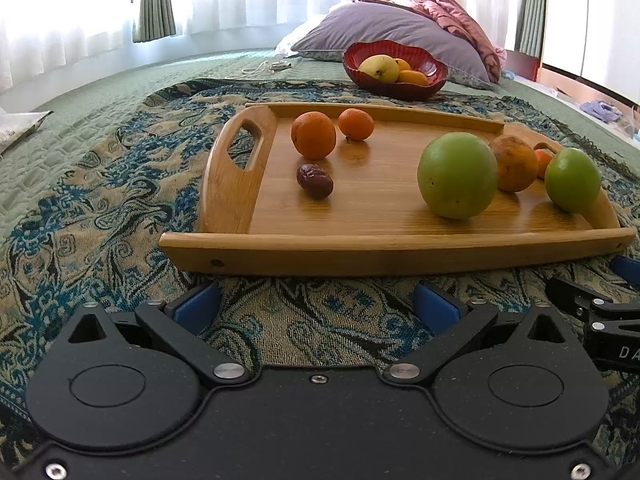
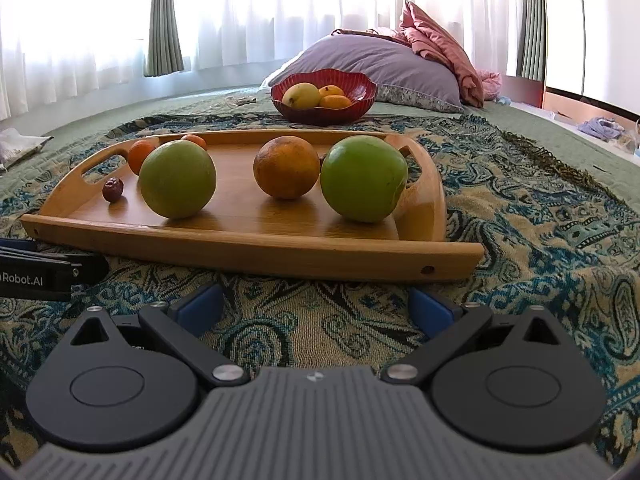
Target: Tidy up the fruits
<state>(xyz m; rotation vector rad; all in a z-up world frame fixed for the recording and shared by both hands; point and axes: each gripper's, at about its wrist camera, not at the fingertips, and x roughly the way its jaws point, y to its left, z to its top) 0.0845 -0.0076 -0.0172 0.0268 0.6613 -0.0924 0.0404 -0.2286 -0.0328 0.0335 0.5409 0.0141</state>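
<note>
While both tools wait short of the wooden tray, the fruit lies ahead of them.

Left gripper and right gripper stand wide open, holding nothing, over the patterned cloth. Two green apples, oranges and a date sit on the tray; beyond it, a red bowl holds more fruit.
</note>
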